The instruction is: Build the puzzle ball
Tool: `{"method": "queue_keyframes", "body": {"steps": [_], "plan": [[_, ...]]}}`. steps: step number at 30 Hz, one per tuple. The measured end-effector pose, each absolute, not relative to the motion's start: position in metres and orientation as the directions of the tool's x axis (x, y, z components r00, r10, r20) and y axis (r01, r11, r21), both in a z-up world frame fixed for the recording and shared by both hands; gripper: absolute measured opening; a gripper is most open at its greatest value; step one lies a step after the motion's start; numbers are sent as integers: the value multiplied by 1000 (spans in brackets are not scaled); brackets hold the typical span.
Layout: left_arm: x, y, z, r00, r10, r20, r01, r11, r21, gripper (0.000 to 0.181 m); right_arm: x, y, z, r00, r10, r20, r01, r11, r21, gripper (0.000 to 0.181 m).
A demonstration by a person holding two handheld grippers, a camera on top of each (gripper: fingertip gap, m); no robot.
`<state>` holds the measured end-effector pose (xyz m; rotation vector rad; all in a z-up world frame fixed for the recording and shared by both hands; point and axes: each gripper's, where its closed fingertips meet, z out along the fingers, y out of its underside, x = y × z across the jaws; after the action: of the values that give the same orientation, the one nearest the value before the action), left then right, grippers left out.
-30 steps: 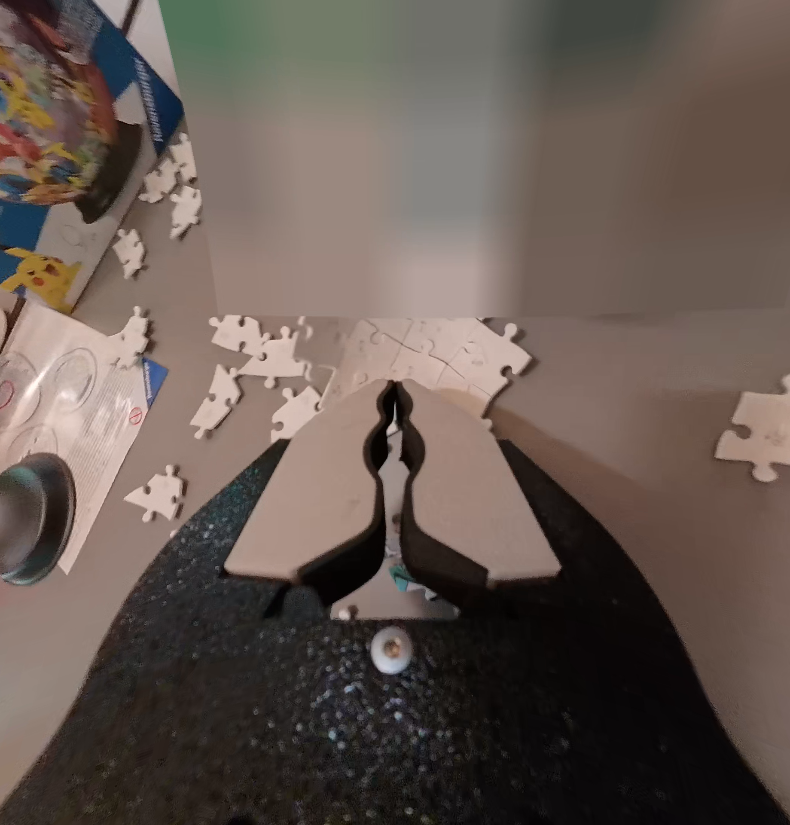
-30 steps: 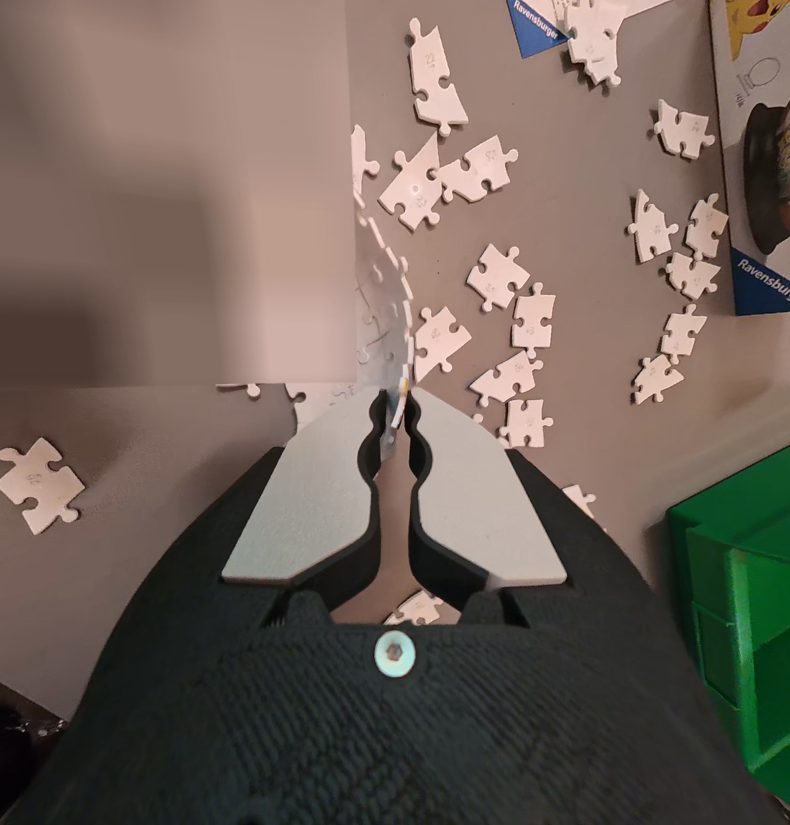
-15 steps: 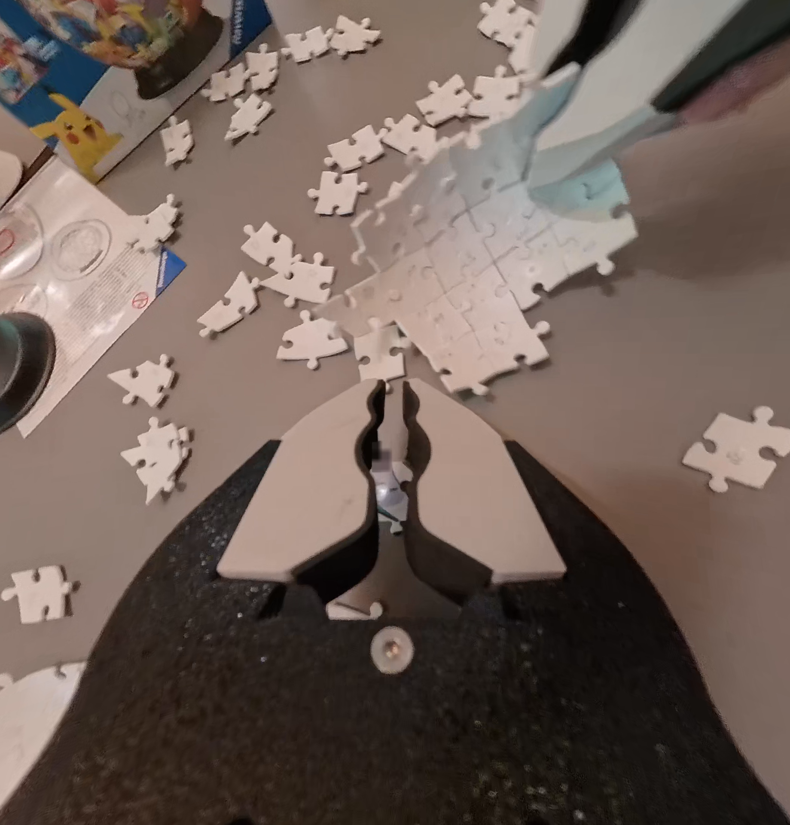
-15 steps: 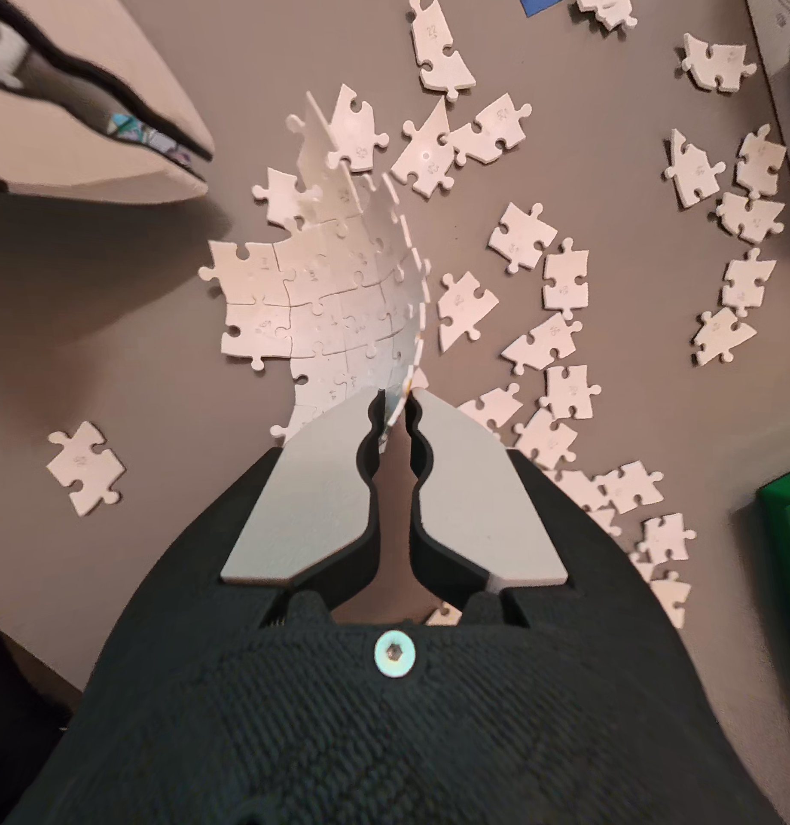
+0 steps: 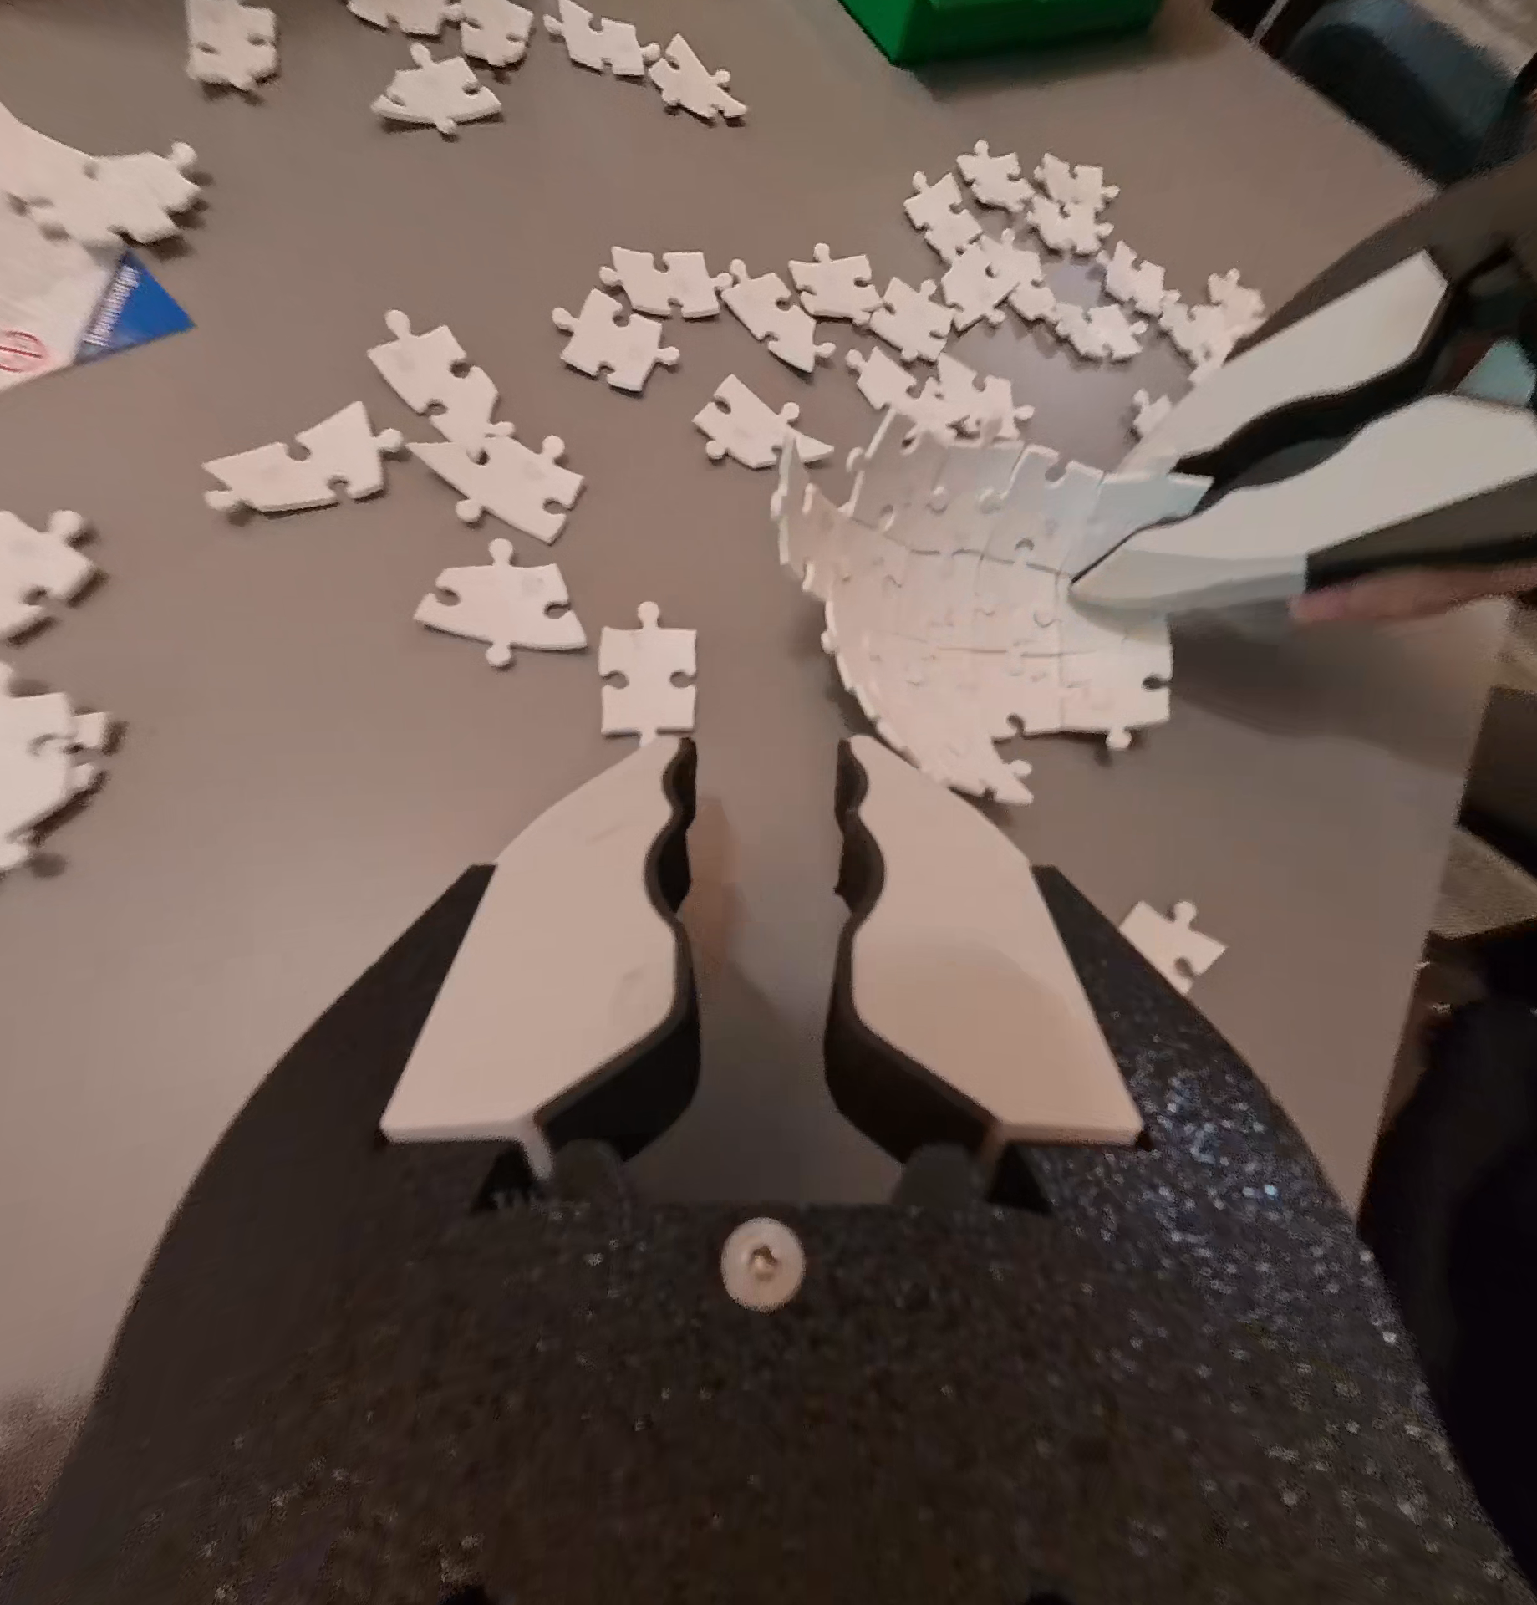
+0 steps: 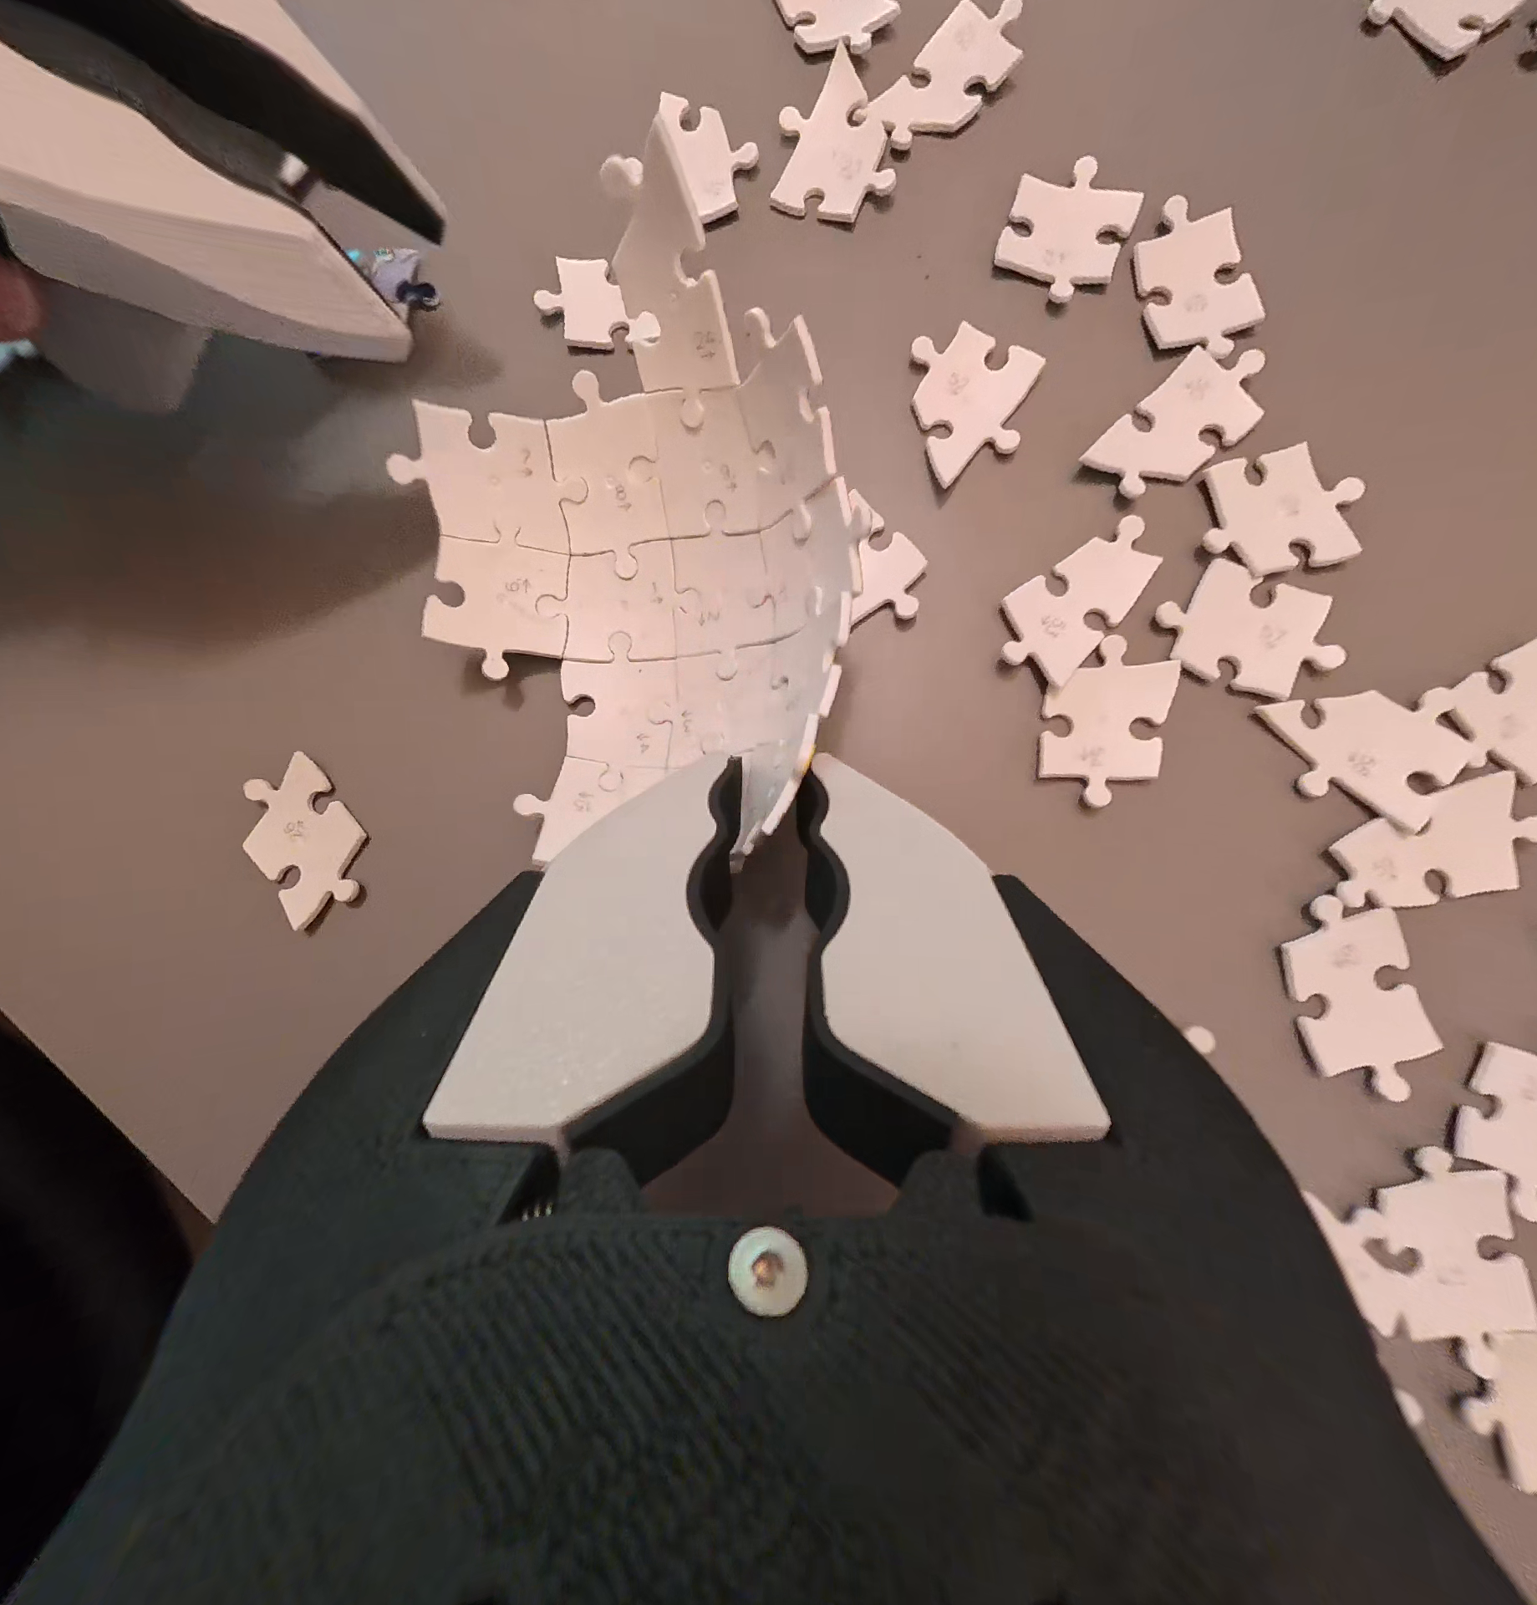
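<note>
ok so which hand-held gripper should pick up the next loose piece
Left, probably. The left hand-held gripper is open, and a loose piece lies just beyond its fingertips. The right hand-held gripper is shut on the edge of the assembled curved section, so it is occupied.

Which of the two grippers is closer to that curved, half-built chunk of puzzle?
The right. The right gripper is clamped on the rim of the curved assembled section, touching it. The left gripper is open and empty beside that section, apart from it, over bare table.
</note>
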<state>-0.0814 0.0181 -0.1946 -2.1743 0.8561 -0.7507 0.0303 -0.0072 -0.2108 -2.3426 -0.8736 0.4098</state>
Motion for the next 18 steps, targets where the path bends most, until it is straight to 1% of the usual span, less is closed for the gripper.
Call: {"method": "queue_keyframes", "body": {"steps": [3, 5, 7, 8, 11, 12, 13, 18], "plan": [[-68, 26, -192, 587, -735, 340, -321, -597, -735, 34, 30, -9, -211, 741, 664, -103, 460, -613, -643, 12], [-61, 30, -196, 570, -711, 412, -325, -656, -682, 38, 31, -9, -212, 745, 657, -118, 445, -620, -646, 12], [-51, 30, -201, 539, -679, 498, -341, -717, -608, 46, 31, -9, -212, 749, 651, -125, 433, -624, -650, 13], [-47, 30, -204, 532, -670, 518, -356, -732, -580, 44, 31, -9, -213, 751, 648, -126, 431, -626, -650, 13], [-38, 31, -213, 524, -675, 520, -407, -734, -543, 42, 31, -9, -212, 755, 644, -124, 428, -626, -652, 15], [-35, 32, -214, 521, -669, 530, -413, -741, -529, 36, 30, -10, -211, 754, 645, -124, 427, -625, -653, 16], [-32, 33, -215, 521, -661, 541, -411, -749, -520, 34, 30, -10, -210, 752, 646, -129, 423, -624, -657, 17], [-26, 39, -213, 505, -678, 535, -428, -734, -527, 17, 27, -15, -207, 728, 666, -159, 421, -619, -663, 27]]}}
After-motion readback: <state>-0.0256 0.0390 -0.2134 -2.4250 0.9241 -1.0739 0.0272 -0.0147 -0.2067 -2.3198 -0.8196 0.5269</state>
